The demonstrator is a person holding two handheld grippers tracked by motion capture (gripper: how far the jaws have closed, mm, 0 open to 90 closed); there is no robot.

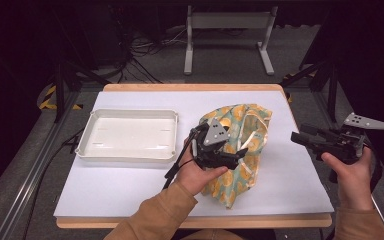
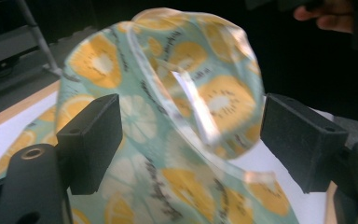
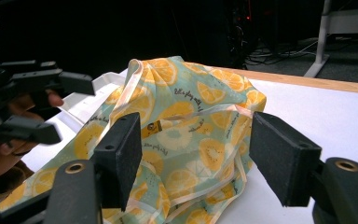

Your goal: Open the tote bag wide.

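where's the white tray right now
In the high view the white tray sits on the table's left half, beside and apart from the fruit-print cloth to its right, near the left claw.

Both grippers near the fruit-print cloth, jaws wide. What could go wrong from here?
1. The left gripper is open around a raised fold of the cloth; closing may catch only thin trim and slip.
2. The right gripper is open and apart from the cloth; a one-sided pull may drag the heap toward the tray.

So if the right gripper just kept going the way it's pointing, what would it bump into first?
Most likely the fruit-print bag. The right gripper has its fingers open and aimed at the bag's crumpled side, with bare table before it. How far off is hard to judge.
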